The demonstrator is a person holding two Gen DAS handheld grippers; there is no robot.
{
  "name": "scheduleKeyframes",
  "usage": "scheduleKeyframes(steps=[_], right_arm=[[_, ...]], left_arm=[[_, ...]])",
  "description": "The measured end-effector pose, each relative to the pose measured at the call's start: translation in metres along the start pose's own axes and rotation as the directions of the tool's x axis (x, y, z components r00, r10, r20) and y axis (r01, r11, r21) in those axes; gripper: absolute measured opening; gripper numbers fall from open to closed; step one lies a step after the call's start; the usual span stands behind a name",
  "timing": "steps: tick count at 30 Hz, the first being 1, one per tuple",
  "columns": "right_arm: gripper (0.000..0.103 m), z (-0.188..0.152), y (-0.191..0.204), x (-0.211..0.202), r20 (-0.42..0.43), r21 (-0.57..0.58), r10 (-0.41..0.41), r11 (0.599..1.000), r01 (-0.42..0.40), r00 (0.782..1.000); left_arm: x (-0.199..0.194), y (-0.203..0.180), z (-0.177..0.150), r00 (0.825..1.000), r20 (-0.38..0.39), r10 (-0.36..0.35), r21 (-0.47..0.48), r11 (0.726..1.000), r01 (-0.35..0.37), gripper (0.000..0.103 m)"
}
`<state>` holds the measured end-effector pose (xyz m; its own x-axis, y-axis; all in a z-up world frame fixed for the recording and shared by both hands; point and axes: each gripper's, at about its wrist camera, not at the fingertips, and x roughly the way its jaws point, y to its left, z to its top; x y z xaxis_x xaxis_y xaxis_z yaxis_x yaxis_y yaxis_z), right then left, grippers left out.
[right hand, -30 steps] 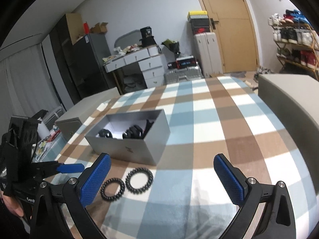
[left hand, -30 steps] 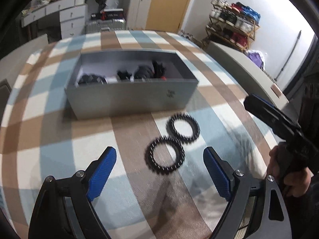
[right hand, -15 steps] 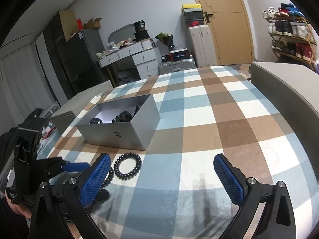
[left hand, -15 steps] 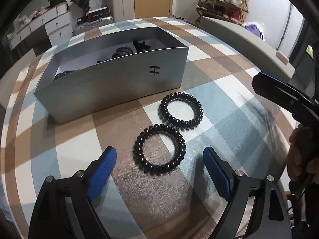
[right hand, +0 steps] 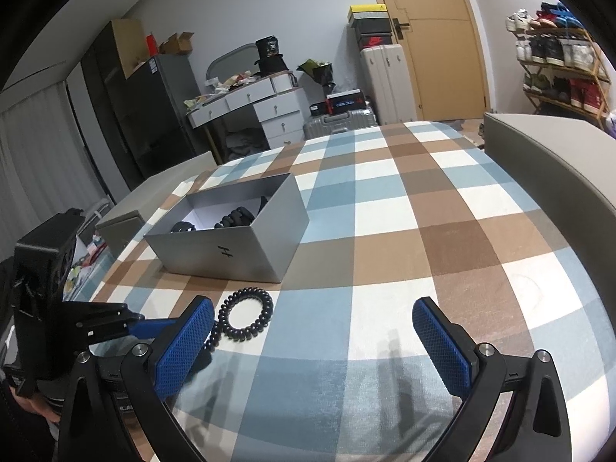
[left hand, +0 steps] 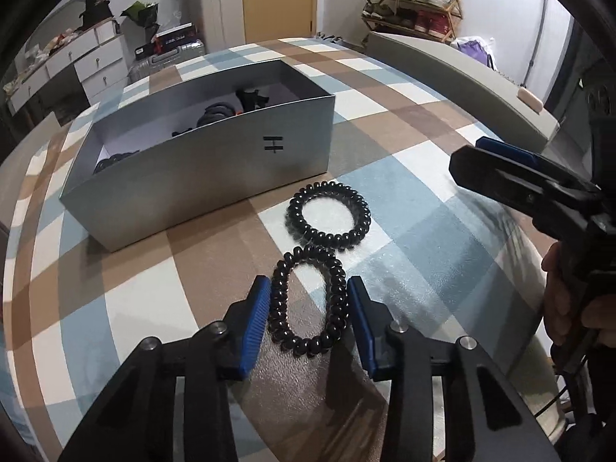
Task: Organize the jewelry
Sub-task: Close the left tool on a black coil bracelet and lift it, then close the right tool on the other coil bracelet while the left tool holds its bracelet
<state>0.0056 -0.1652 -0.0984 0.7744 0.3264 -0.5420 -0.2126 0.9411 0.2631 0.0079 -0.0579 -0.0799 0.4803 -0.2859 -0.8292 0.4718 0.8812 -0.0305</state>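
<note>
Two black spiral bracelets lie on the checked tablecloth in front of an open grey box point(left hand: 215, 165) that holds several dark items. My left gripper point(left hand: 308, 285) is closing: its blue pads press both sides of the near bracelet point(left hand: 304, 344), squeezing it into an oval that still rests on the cloth. The far bracelet point(left hand: 296, 208) stays round and touches the near one. In the right wrist view, my right gripper point(right hand: 312, 304) hangs open above the cloth with nothing held; the far bracelet point(right hand: 246, 292) lies just past its left finger, before the box point(right hand: 231, 254).
The checked table point(right hand: 385, 211) stretches wide to the right of the box. A grey padded bench point(left hand: 462, 77) runs along its far right side. Beyond the table stand white drawers point(right hand: 269, 111), suitcases, a door and a shoe rack point(right hand: 558, 61).
My left gripper came down and closer to the near bracelet, and its jaws went from wide apart to pressing on it, flattening the ring into an oval. The right gripper stayed open.
</note>
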Motion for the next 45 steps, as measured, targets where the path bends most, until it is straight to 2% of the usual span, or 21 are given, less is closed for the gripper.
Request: scheduleKeyframes(steps=[3, 7, 10, 14, 17, 24, 25, 27, 28, 30, 34, 37, 40, 42, 45], right_arm=[[0.103, 0.0, 0.002, 0.001, -0.01, -0.013, -0.016, 1.0, 0.016, 1.0], [0.103, 0.0, 0.004, 0.009, -0.052, -0.014, -0.019, 1.0, 0.018, 0.998], [0.103, -0.002, 0.009, 0.021, -0.118, -0.016, 0.015, 1.0, -0.017, 0.993], [0.103, -0.004, 0.024, 0.04, -0.212, -0.034, 0.076, 0.996, -0.085, 0.974], [0.103, -0.003, 0.037, 0.051, -0.244, -0.071, 0.065, 0.994, -0.085, 0.967], [0.099, -0.001, 0.054, 0.071, -0.289, -0.174, -0.035, 0.985, -0.016, 0.957], [0.097, -0.001, 0.057, 0.073, -0.289, -0.198, -0.057, 0.98, -0.002, 0.956], [0.083, -0.002, 0.064, 0.075, -0.282, -0.26, -0.098, 0.965, 0.022, 0.954], [0.082, -0.004, 0.069, 0.078, -0.28, -0.304, -0.13, 0.952, 0.041, 0.951], [0.075, -0.005, 0.074, 0.079, -0.278, -0.322, -0.118, 0.946, 0.023, 0.953], [0.07, -0.004, 0.077, 0.079, -0.275, -0.326, -0.106, 0.945, 0.011, 0.956], [0.049, -0.004, 0.08, 0.077, -0.273, -0.339, -0.089, 0.941, -0.009, 0.958], [0.045, -0.003, 0.079, 0.078, -0.284, -0.34, -0.085, 0.94, -0.018, 0.955], [0.038, -0.002, 0.078, 0.079, -0.287, -0.335, -0.083, 0.942, -0.019, 0.954], [0.033, -0.001, 0.074, 0.077, -0.286, -0.309, -0.06, 0.951, -0.033, 0.956]], left_arm=[[-0.002, 0.005, 0.002, 1.0, 0.007, -0.017, -0.027, 0.999, 0.017, 0.033], [-0.013, 0.014, 0.0, 0.999, 0.036, 0.008, -0.053, 0.999, -0.006, 0.033], [-0.022, 0.024, -0.003, 0.998, 0.062, 0.016, -0.082, 0.997, -0.011, 0.033], [-0.035, 0.026, -0.01, 0.993, 0.118, -0.004, -0.1, 0.995, 0.015, 0.033], [-0.04, 0.029, -0.014, 0.992, 0.128, 0.011, -0.117, 0.993, 0.005, 0.033], [-0.047, 0.044, -0.017, 0.989, 0.142, 0.039, -0.171, 0.985, -0.014, 0.033], [-0.047, 0.045, -0.018, 0.989, 0.144, 0.043, -0.178, 0.984, -0.017, 0.033], [-0.048, 0.047, -0.019, 0.989, 0.141, 0.047, -0.184, 0.983, -0.021, 0.033], [-0.047, 0.047, -0.02, 0.99, 0.136, 0.048, -0.182, 0.983, -0.023, 0.033], [-0.047, 0.047, -0.021, 0.989, 0.137, 0.054, -0.176, 0.984, -0.029, 0.033], [-0.049, 0.045, -0.023, 0.989, 0.143, 0.049, -0.171, 0.985, -0.024, 0.033], [-0.051, 0.047, -0.025, 0.988, 0.146, 0.052, -0.174, 0.984, -0.026, 0.033], [-0.052, 0.049, -0.026, 0.987, 0.145, 0.063, -0.179, 0.983, -0.036, 0.033], [-0.052, 0.05, -0.027, 0.988, 0.145, 0.061, -0.182, 0.983, -0.034, 0.033], [-0.053, 0.05, -0.028, 0.987, 0.147, 0.065, -0.183, 0.982, -0.037, 0.033]])
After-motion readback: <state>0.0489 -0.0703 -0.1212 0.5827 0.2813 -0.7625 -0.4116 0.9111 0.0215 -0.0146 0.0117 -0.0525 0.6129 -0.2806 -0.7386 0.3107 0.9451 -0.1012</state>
